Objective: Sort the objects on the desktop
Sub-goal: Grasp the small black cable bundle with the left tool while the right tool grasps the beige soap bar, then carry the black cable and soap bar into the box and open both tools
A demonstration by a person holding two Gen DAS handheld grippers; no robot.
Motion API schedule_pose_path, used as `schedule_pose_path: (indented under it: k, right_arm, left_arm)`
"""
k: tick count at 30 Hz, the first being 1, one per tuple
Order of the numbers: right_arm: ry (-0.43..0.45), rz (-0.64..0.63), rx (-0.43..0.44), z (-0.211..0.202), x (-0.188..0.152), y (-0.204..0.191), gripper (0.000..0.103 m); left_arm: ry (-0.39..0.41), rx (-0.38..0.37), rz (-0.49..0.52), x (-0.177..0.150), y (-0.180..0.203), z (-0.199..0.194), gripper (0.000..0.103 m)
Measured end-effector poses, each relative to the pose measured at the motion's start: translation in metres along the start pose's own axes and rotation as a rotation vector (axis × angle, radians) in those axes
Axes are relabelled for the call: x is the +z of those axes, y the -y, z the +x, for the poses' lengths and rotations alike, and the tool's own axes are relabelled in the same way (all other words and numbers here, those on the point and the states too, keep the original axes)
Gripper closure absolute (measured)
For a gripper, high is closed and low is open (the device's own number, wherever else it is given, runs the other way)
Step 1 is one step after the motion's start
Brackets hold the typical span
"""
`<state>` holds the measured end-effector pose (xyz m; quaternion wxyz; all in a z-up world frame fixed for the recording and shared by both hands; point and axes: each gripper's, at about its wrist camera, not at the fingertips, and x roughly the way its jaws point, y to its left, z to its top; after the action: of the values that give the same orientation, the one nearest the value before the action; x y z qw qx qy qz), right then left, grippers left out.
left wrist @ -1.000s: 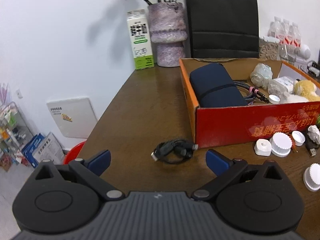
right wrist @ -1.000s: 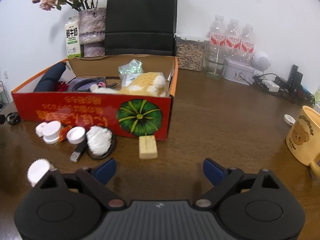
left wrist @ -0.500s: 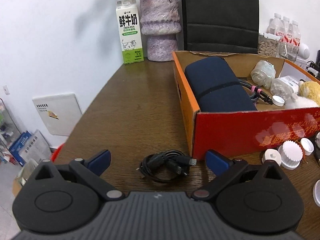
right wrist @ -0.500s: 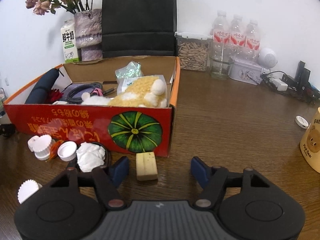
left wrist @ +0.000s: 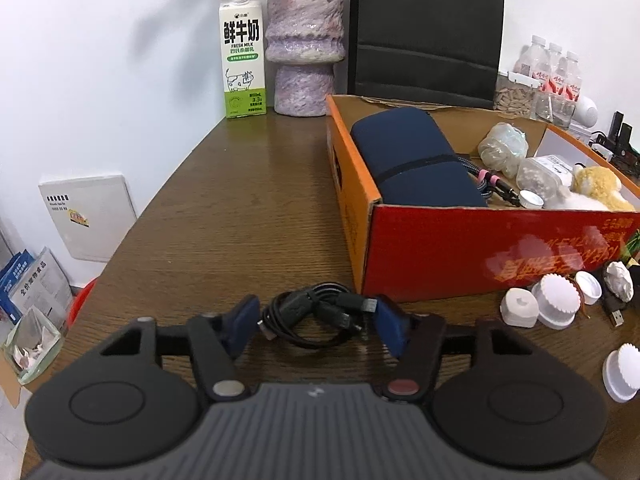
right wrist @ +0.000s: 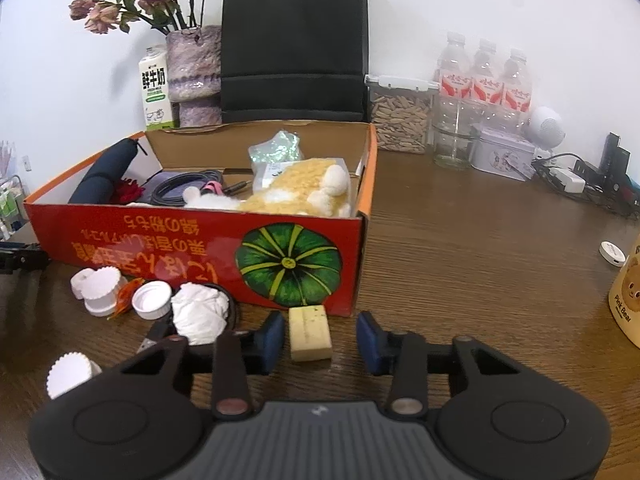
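A brown wooden table (left wrist: 240, 208) fills the lower and middle parts of both views. On it stands an open red cardboard box (right wrist: 200, 248), centre-left in the right wrist view and at the right in the left wrist view, holding a dark blue pouch (left wrist: 416, 160), a coiled cable and a yellow plush toy (right wrist: 296, 192). A black paper bag (right wrist: 294, 40) stands behind the box against the wall, with a purple vase (left wrist: 304, 40) and a milk carton (left wrist: 243, 56) to its left.

At bottom centre of the left wrist view, the left gripper (left wrist: 318, 322) brackets a coiled black USB cable (left wrist: 316, 316) lying by the box's near corner; its blue pads sit just beside the coil, whether touching I cannot tell. At bottom centre of the right wrist view, the right gripper (right wrist: 322, 338) is partly open around a small yellow block (right wrist: 310, 332), with gaps on both sides. White caps (right wrist: 152, 300) lie lower left.
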<state>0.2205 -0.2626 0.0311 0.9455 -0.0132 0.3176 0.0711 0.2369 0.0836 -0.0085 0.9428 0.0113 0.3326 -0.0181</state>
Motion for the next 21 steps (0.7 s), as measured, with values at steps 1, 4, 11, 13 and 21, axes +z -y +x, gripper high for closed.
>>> schedule_pose_path:
  k: [1,4,11,13,21]
  right_arm:
    - [0.001,0.000,0.002,-0.001,0.000,0.000,0.076]
    - [0.003,0.006,0.006,-0.002,-0.001,0.000,0.083]
    - [0.008,0.017,0.005,-0.005,-0.003,-0.001,0.084]
    - [0.013,0.017,0.003,-0.007,-0.003,-0.002,0.084]
    - [0.042,0.019,0.011,-0.017,-0.005,-0.006,0.084]
  left_arm:
    - [0.002,0.003,0.002,-0.001,0.000,-0.001,0.043]
    - [0.007,0.008,0.002,-0.003,0.002,-0.005,0.047]
    - [0.016,0.010,-0.002,-0.009,0.007,-0.012,0.048]
    - [0.021,0.010,-0.005,-0.011,0.008,-0.015,0.048]
    - [0.050,0.012,-0.019,-0.018,0.014,-0.031,0.048]
